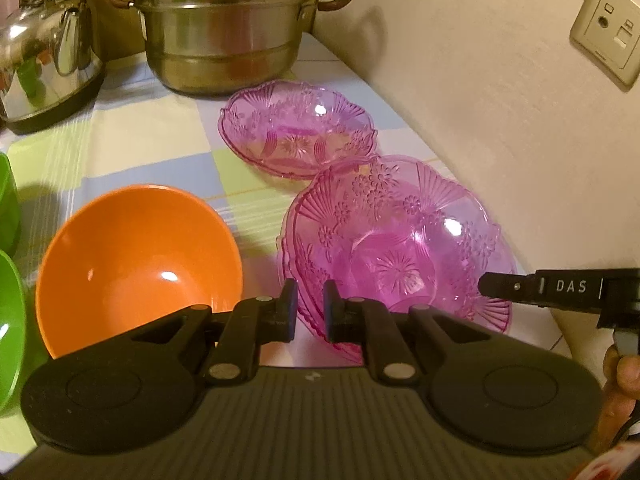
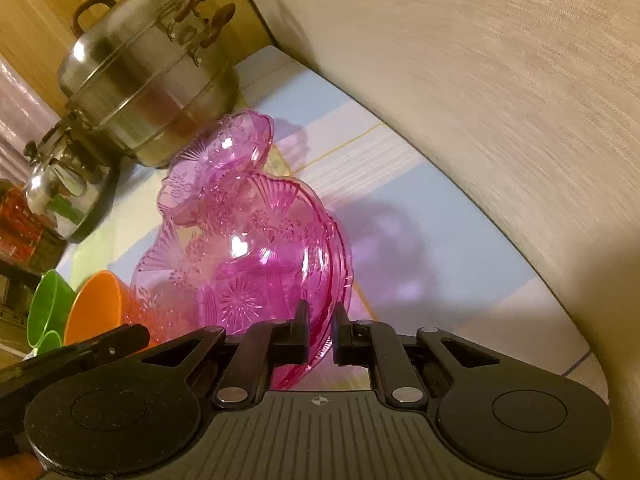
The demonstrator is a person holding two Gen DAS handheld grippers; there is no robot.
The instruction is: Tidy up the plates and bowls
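A large clear pink patterned bowl is held between both grippers over the checked tablecloth. My left gripper is shut on its near left rim. My right gripper is shut on the rim of the same bowl, and it also shows as a black finger at the bowl's right edge. The rim looks doubled, so it may be two nested bowls. A second pink bowl rests on the cloth just behind. An orange bowl sits to the left.
Two green bowls stand at the left edge. A steel steamer pot and a shiny kettle stand at the back. A wall with a socket plate runs close along the right side.
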